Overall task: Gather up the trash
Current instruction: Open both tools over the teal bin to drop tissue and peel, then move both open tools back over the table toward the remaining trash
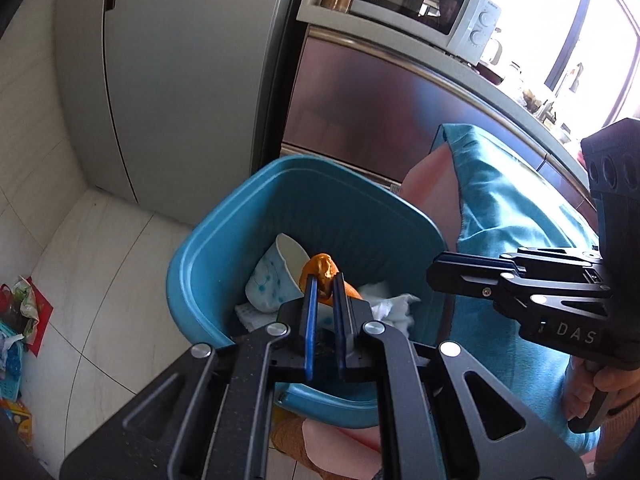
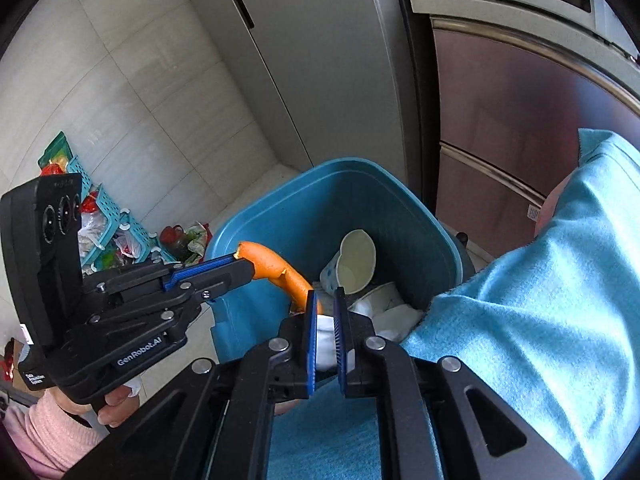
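A blue bin [image 1: 188, 280] stands on the tiled floor and holds a dotted paper cup [image 1: 272, 276], crumpled white tissue [image 1: 394, 308] and other paper. My left gripper [image 1: 325, 280] hangs over the bin's mouth, shut on a curled strip of orange peel [image 1: 320, 266]. In the right wrist view the same peel [image 2: 268, 262] arcs out of the left gripper [image 2: 240, 258] above the bin [image 2: 280, 200]. My right gripper [image 2: 325, 298] is above the bin's near right rim, shut, with nothing seen in it. From the left view the right gripper [image 1: 432, 276] stays apart from the peel.
A teal cloth [image 1: 504, 208] drapes over something pink right beside the bin. Behind the bin are a grey fridge [image 1: 180, 80] and a metal-fronted cabinet with a microwave [image 1: 424, 4] on top. Wrappers and a teal basket [image 2: 108, 224] lie on the floor at the left.
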### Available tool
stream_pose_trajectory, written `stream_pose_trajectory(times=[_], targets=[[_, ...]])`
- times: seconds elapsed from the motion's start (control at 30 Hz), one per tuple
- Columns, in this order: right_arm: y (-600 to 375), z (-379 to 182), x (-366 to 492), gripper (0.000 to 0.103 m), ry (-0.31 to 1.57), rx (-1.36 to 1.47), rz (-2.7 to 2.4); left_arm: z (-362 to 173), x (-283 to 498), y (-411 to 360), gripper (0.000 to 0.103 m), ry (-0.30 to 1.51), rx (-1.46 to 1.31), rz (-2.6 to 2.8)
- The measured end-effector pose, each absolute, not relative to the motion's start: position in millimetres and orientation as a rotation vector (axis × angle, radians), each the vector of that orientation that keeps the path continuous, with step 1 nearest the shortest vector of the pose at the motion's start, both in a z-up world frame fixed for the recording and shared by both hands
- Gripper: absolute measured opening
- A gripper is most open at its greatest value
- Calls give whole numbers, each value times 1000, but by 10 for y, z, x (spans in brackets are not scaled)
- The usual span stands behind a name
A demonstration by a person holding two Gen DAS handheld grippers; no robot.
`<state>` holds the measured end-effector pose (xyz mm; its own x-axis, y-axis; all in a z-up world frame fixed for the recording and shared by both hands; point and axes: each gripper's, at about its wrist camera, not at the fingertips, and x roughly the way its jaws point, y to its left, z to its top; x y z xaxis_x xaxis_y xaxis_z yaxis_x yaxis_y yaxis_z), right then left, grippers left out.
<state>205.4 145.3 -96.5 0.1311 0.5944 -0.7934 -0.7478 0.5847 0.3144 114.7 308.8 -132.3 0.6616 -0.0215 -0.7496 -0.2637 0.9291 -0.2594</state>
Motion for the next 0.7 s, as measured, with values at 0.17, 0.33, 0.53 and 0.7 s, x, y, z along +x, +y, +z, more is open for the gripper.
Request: stream_pose_trajectory(times=[0.17,0.33,0.53,0.7], targets=[[1368,-954,2008,11,1054,-155,984,-1481,1247,3093,8,869,-373,139],[1261,-950,1992,13,1049,-129,985,-1559,1299,3082,8,881,-377,142],[1070,-860,1949,19,1024,-85,1003,-1469,1208,3017,16,846,-355,135],[873,-722,1855,24,980,-50,1018,-1255,1055,2880,26,782,-321,116]])
